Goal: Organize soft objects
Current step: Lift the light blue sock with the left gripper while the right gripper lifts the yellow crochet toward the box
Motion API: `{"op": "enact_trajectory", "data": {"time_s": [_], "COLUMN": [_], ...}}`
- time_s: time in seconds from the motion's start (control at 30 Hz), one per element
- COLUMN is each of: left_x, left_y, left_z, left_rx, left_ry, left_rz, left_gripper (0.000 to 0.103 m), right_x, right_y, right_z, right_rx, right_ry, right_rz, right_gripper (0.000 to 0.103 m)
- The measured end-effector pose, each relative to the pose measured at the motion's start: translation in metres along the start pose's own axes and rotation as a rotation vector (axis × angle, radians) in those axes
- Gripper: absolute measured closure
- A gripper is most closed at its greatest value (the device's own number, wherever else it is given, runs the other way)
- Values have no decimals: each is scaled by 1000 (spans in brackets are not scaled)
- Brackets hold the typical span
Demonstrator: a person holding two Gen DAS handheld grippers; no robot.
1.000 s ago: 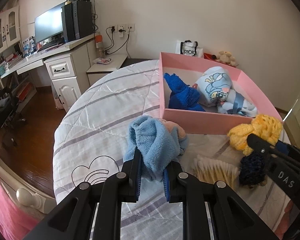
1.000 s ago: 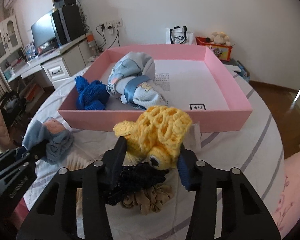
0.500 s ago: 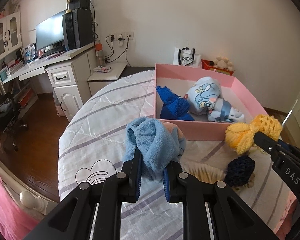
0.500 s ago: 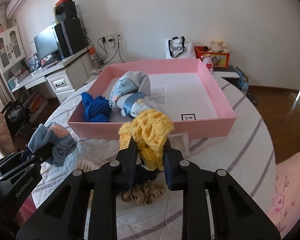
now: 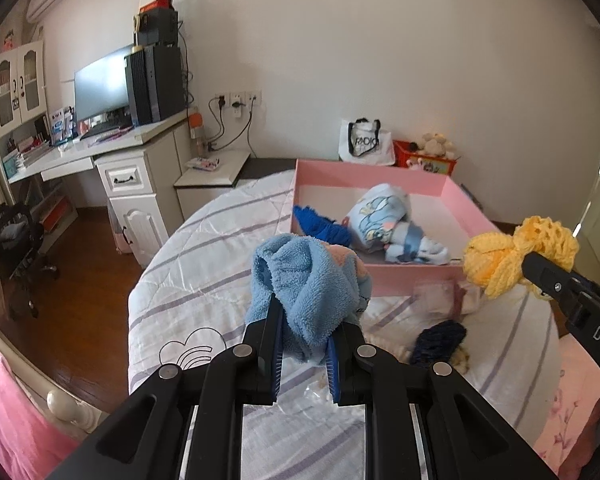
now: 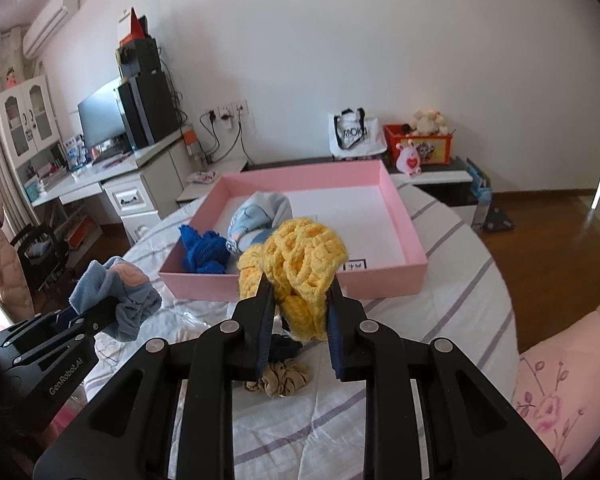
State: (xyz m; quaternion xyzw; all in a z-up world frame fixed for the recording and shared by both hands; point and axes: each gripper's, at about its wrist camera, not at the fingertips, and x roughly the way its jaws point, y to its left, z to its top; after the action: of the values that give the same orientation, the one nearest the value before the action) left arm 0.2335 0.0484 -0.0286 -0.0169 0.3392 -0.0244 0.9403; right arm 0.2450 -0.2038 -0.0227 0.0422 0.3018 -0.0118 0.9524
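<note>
My left gripper (image 5: 306,322) is shut on a light blue fleece cloth (image 5: 308,280), held above the bed; the same cloth (image 6: 112,300) shows at the left of the right wrist view. My right gripper (image 6: 298,298) is shut on a yellow crocheted piece (image 6: 296,264), lifted off the bed; it also appears as the yellow piece (image 5: 516,254) at the right of the left wrist view. Ahead lies a pink box (image 6: 404,224) holding a dark blue knit item (image 6: 202,250) and a pale blue printed cloth (image 5: 384,216).
A navy scrunchie (image 5: 440,340) and a beige scrunchie (image 6: 280,374) lie on the striped white bedspread (image 5: 204,280) below the grippers. A white desk with a monitor (image 5: 100,92) stands at the left. A pink quilt (image 6: 560,380) lies to the right.
Both grippers have risen from the bed with their items. The right gripper's fingers closed in on the yellow crocheted piece and lifted it off the scrunchies.
</note>
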Motion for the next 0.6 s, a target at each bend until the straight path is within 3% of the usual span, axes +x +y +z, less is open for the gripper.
{"op": "enact_trajectory", "data": {"time_s": [0.6], "left_x": [-108], "left_y": [-11], "left_z": [-20], "left_rx": [23], "left_ry": [-202], "left_rz": [-23], "left_gripper": [88], "right_x": [-95], "right_y": [7], "right_z": [7], "right_rx": [-35], "right_ry": [-214], "right_rz": [27], "right_gripper": [81]}}
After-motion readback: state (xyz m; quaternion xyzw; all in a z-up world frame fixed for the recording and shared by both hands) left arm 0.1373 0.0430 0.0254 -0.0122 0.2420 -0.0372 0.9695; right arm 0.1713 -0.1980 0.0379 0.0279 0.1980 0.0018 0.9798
